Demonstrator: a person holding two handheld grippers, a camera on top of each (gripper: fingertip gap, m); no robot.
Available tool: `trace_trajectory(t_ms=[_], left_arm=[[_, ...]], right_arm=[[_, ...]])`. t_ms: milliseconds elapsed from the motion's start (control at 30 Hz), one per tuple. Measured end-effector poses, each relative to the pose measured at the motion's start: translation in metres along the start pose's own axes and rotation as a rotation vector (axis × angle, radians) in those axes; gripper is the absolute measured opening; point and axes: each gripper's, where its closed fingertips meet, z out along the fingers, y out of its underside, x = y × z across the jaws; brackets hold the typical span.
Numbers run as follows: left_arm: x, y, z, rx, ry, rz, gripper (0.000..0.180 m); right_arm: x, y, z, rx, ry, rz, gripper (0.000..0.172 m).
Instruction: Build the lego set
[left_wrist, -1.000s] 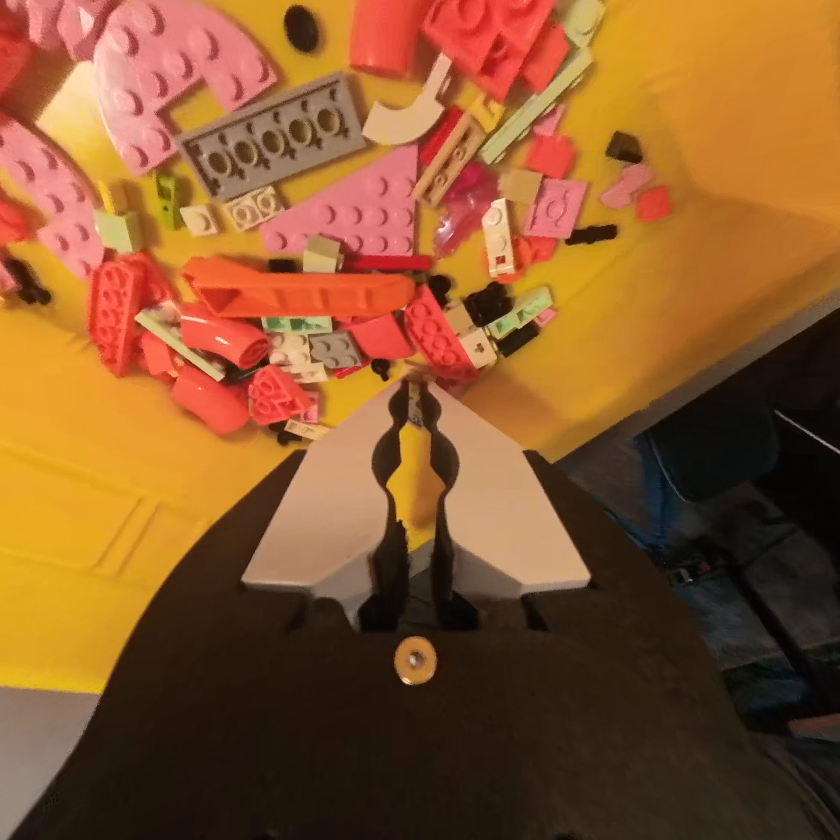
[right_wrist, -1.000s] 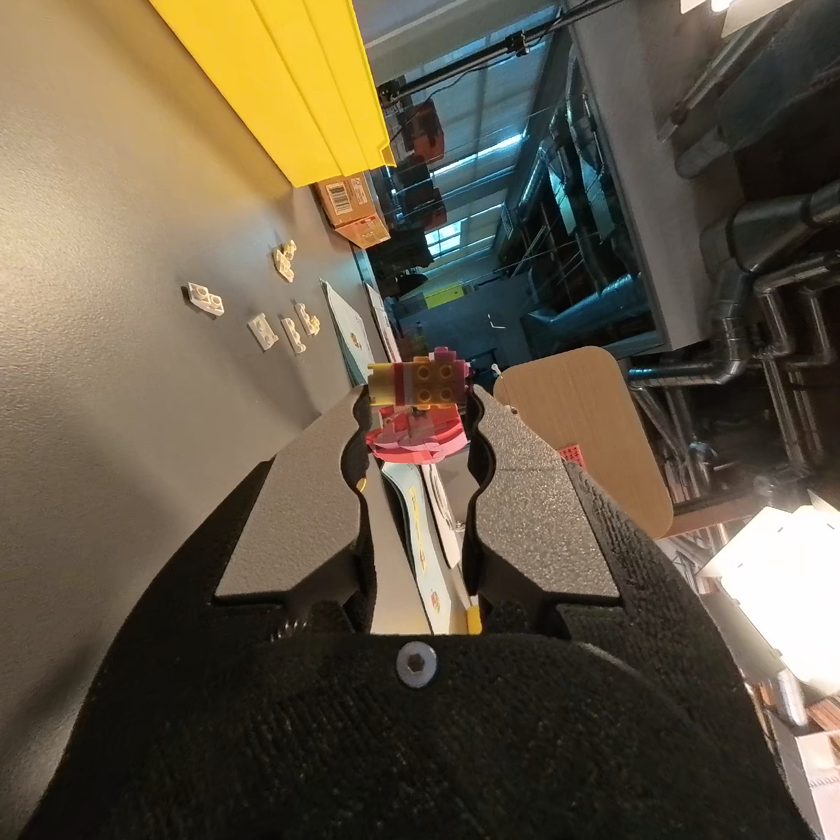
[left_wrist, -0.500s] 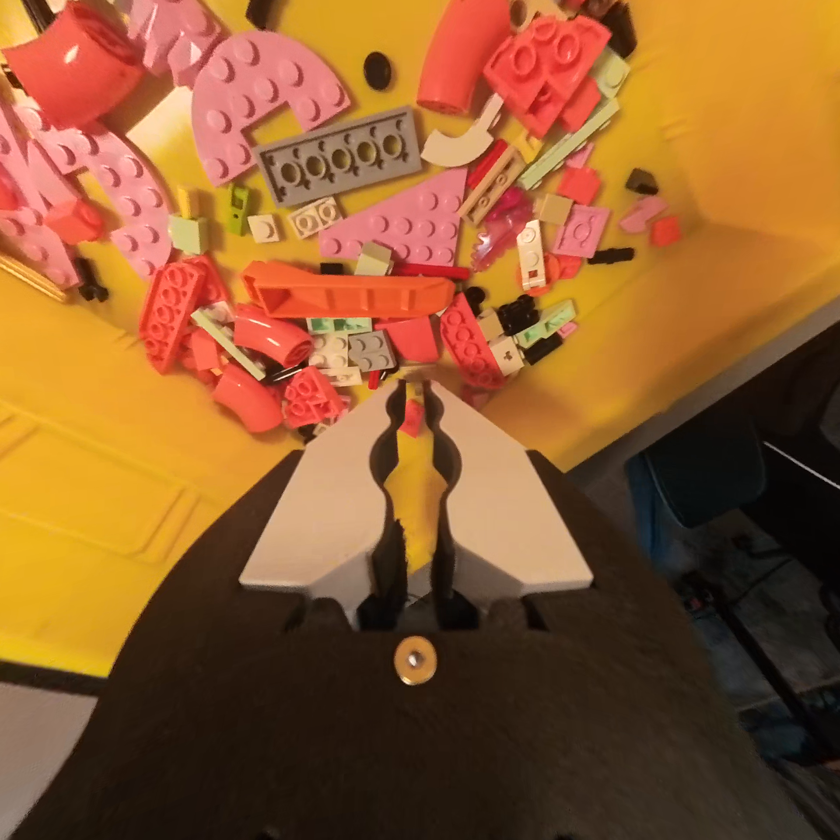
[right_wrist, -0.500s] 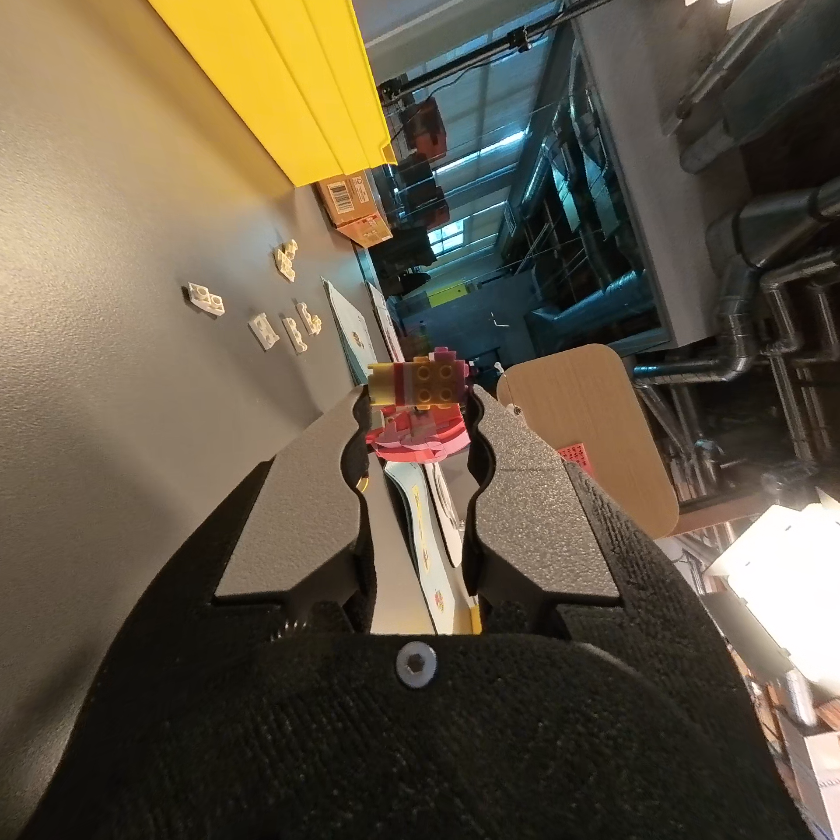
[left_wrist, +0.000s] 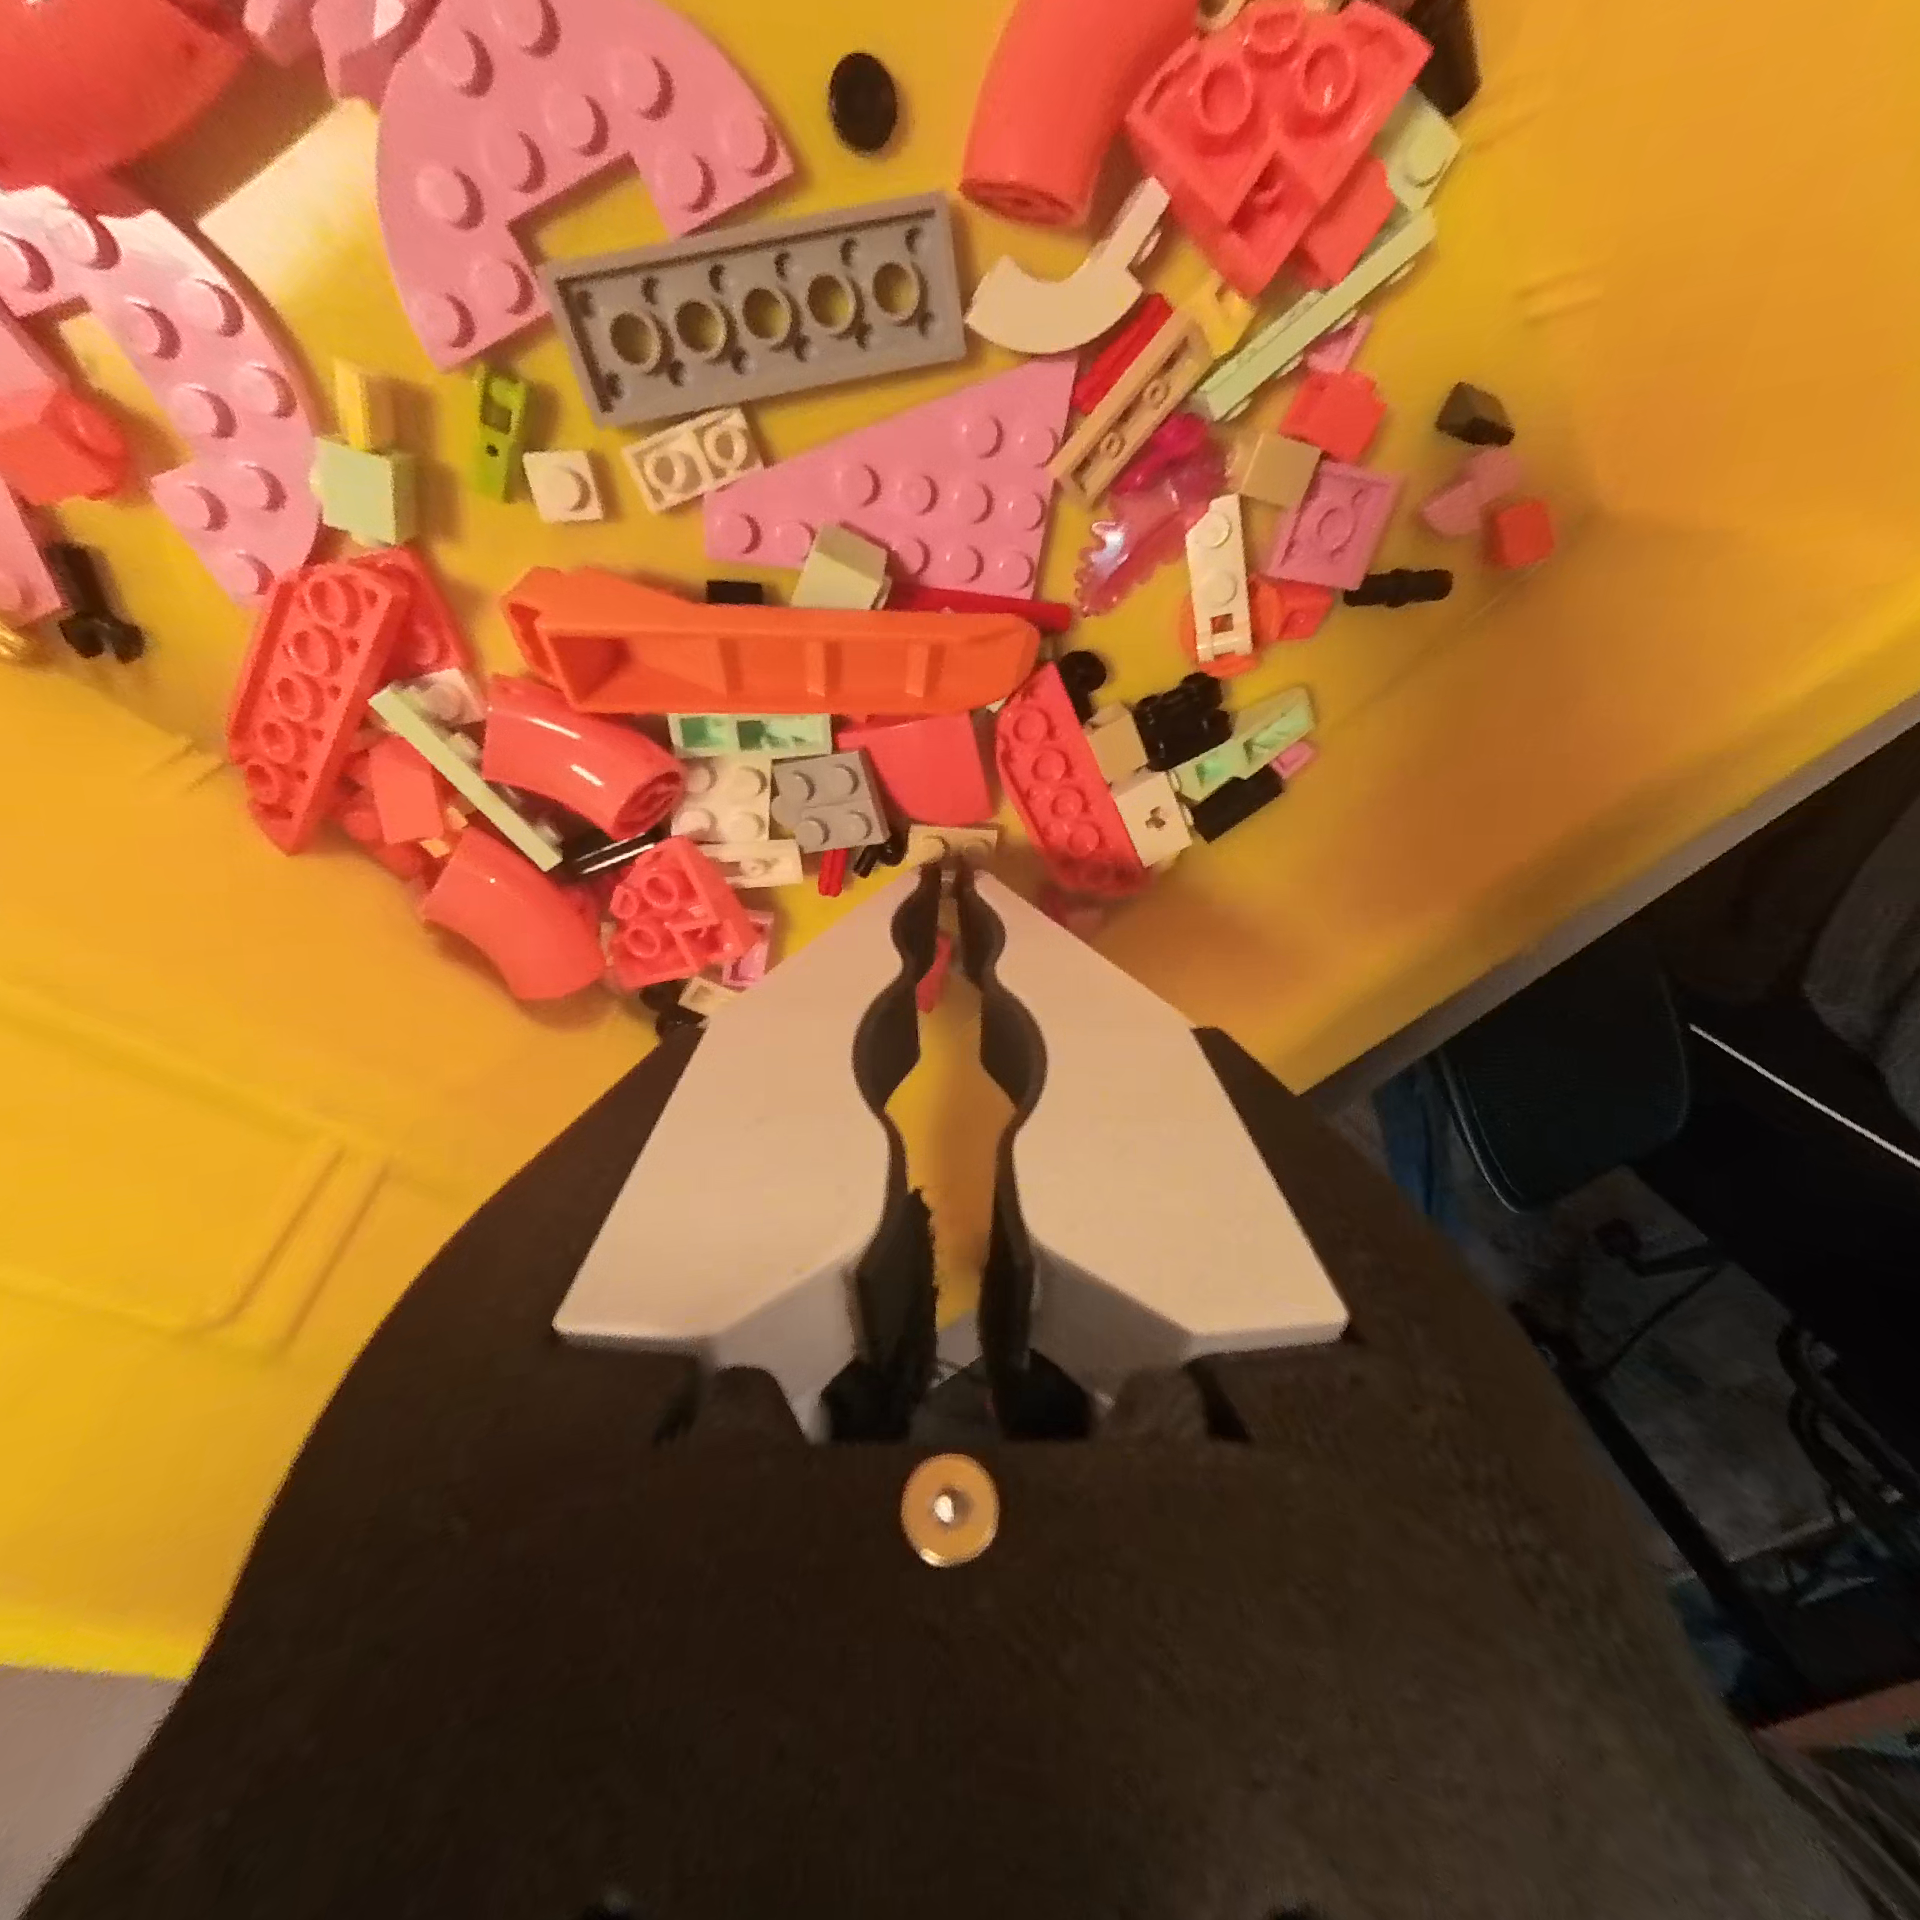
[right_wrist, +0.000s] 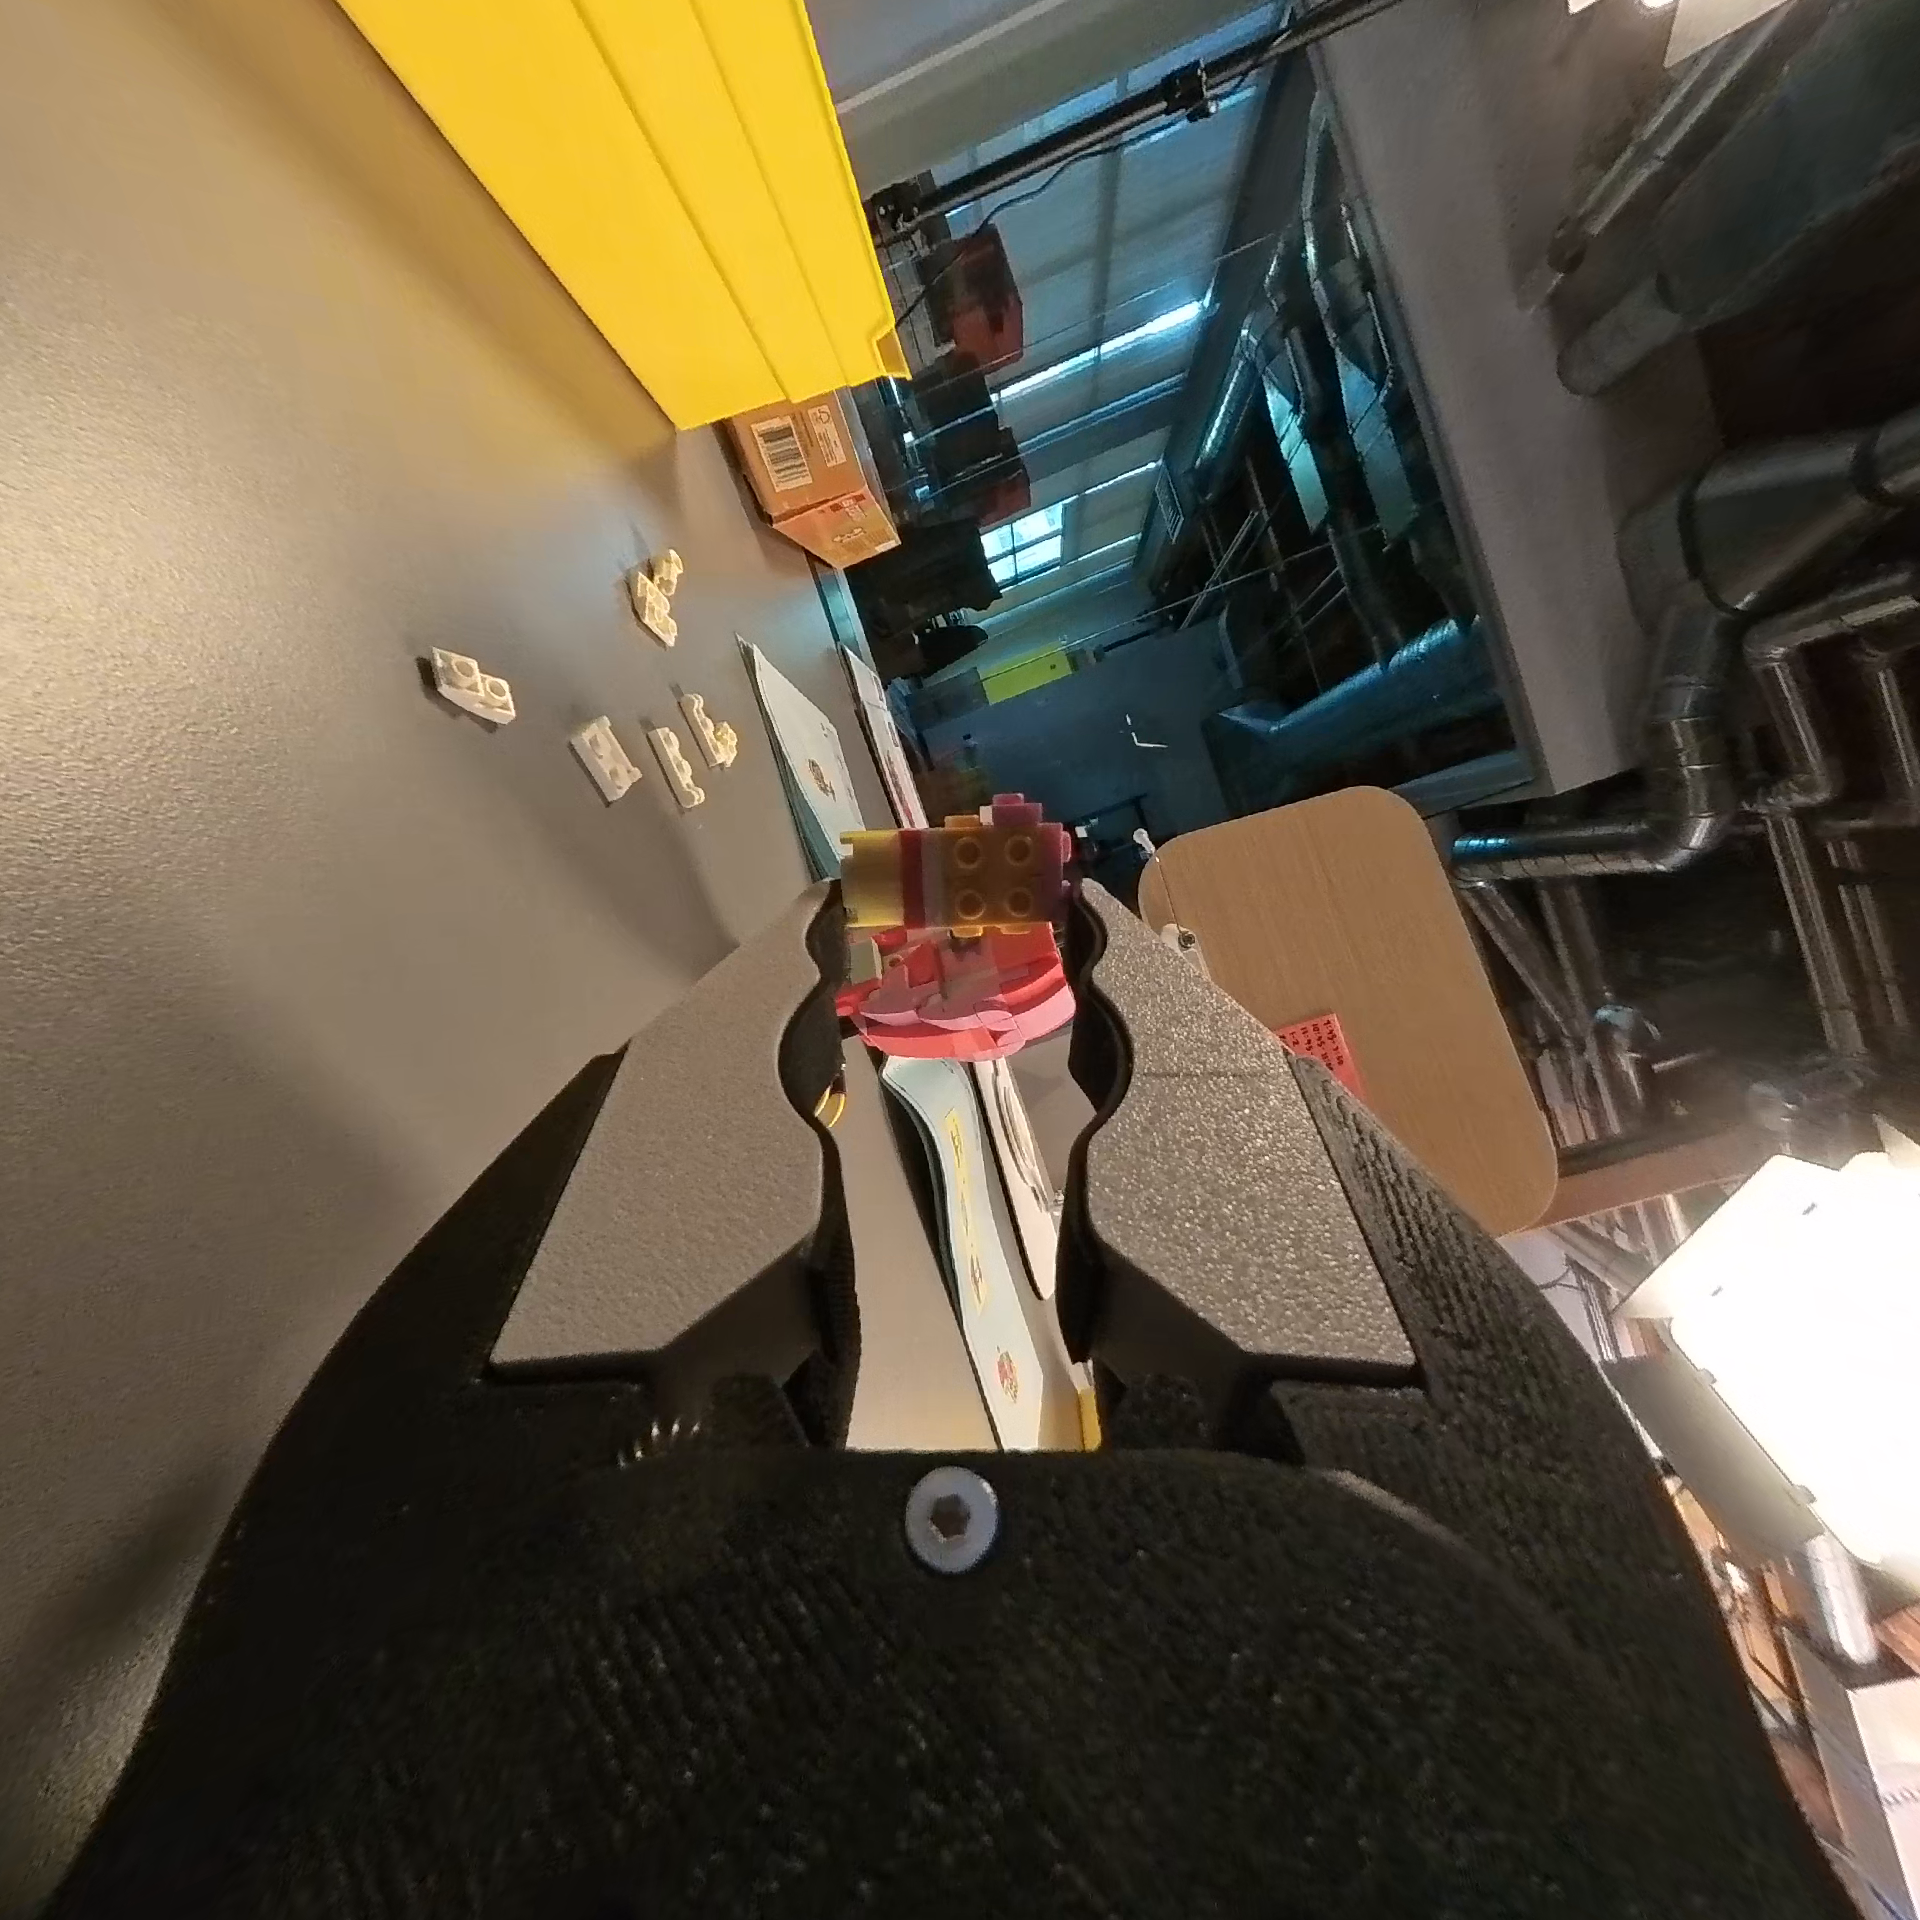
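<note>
Bricks (left_wrist: 727, 665) are heaped in the yellow tray (left_wrist: 208, 1091), just ahead of the left gripper (left_wrist: 948, 883). Its tips look pinched on a small tan plate (left_wrist: 956, 840). A pink-and-yellow brick model (right_wrist: 961, 914) is clamped by the right gripper (right_wrist: 956, 935), above the grey table (right_wrist: 260, 727).

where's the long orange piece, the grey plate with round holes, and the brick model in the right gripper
long orange piece (left_wrist: 769, 652), left wrist view, middle of its ribbed side
grey plate with round holes (left_wrist: 764, 307), left wrist view, its centre hole
brick model (right_wrist: 961, 883), right wrist view, its tan studded face

Grey tabletop (right_wrist: 260, 727), wooden chair back (right_wrist: 1351, 997), overhead metal ducts (right_wrist: 1714, 727).
</note>
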Motion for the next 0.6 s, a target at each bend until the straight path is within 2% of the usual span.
trace_trajectory(t_ms=[300,400,500,600], left_arm=[[0.000,0.000,0.000,0.026,-0.019,0.002,0.002],[-0.006,0.004,-0.003,0.025,-0.079,0.007,0.002],[-0.023,-0.003,-0.032,0.116,-0.233,-0.028,0.002],[-0.017,-0.030,-0.088,0.339,-0.383,-0.025,0.001]], right_arm=[[0.001,-0.001,-0.001,0.004,0.003,-0.003,0.040],[0.001,-0.001,-0.001,0.008,0.003,-0.008,0.039],[-0.001,-0.003,-0.002,0.015,0.000,-0.025,0.040],[-0.003,-0.006,-0.002,0.023,0.000,-0.064,0.039]])
